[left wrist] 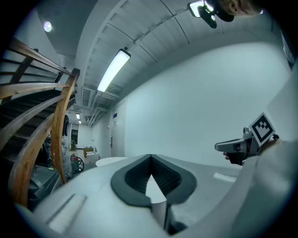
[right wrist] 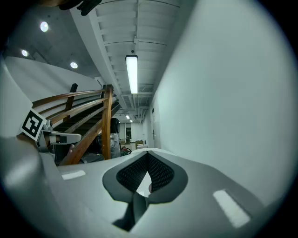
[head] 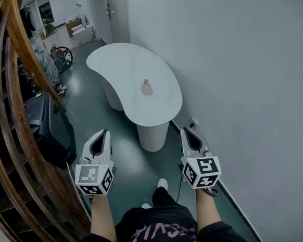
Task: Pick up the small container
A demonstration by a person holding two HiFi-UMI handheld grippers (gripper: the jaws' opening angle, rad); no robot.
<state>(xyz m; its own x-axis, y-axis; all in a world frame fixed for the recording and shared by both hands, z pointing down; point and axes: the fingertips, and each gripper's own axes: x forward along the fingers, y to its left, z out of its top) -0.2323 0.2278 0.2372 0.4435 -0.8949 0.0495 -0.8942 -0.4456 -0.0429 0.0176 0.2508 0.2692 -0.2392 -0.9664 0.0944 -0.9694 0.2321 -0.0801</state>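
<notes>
While left gripper (head: 106, 131) and right gripper (head: 184, 130) hang closed, small container (head: 146, 87) tops table (head: 120, 63).

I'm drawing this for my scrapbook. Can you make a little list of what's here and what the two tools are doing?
place: hallway, wooden stair rail at left, plain wall at right
table: white, curved, ahead of the person
small container: pinkish, alone on the table
left tool: jaws together, empty, away from the container
right tool: jaws together, empty, away from the container
pick-up: not yet begun
</notes>
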